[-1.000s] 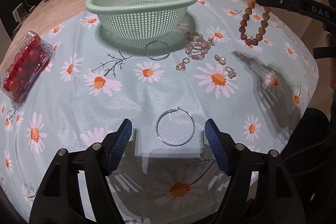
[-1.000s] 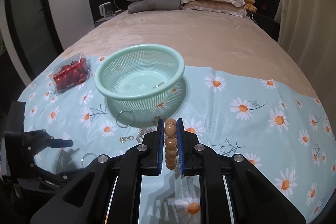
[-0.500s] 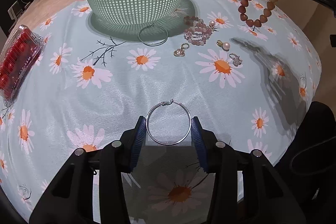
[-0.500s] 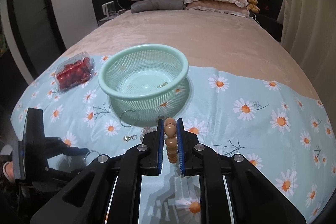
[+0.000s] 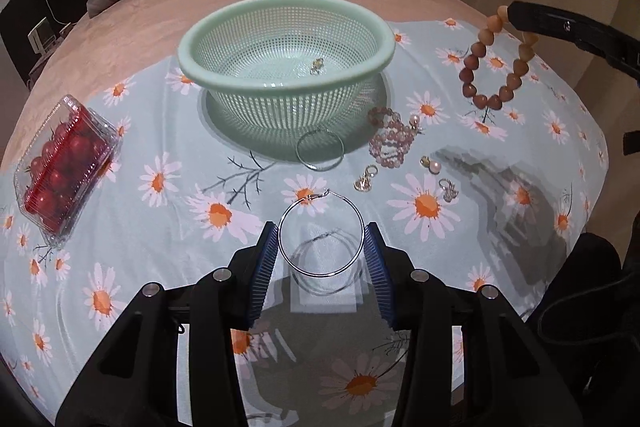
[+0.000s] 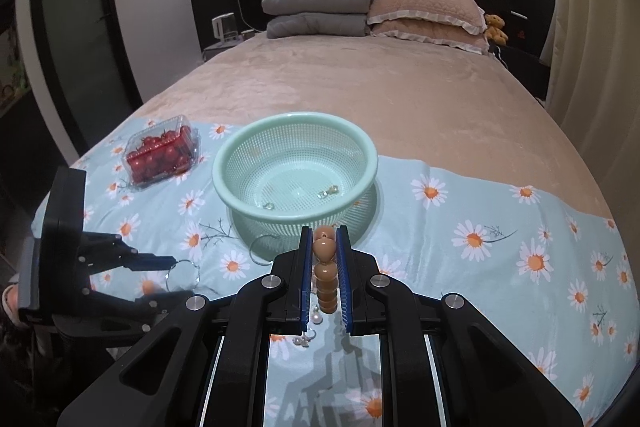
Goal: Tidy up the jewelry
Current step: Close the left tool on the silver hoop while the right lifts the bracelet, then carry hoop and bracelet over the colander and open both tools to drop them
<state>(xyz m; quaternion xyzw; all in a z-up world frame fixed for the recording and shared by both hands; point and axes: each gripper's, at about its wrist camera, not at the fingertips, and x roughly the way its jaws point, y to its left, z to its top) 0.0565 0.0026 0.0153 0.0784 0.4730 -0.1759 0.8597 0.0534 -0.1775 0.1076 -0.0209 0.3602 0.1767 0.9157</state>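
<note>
My left gripper [image 5: 321, 241] is shut on a large silver hoop earring [image 5: 320, 201], held a little above the daisy cloth; its shadow lies below. My right gripper [image 6: 324, 247] is shut on a brown bead bracelet [image 6: 325, 269], which hangs in the air at the right of the left wrist view [image 5: 494, 63]. The green mesh basket [image 5: 280, 83] stands ahead of both, with small earrings [image 6: 328, 191] inside. On the cloth beside it lie a second silver hoop [image 5: 320, 150], a pink bead bracelet [image 5: 390, 139], a gold charm [image 5: 365, 181], a pearl earring [image 5: 432, 166] and a small silver earring [image 5: 448, 189].
A clear box of cherry tomatoes [image 5: 64, 167] sits at the cloth's left edge. The cloth covers the foot of a bed [image 6: 360, 83] with pillows [image 6: 424, 15] at its head. A curtain [image 6: 592, 47] hangs on the right.
My left gripper closed on the hoop earring and lifted it off the cloth. My right gripper rose and moved toward the basket with the bracelet.
</note>
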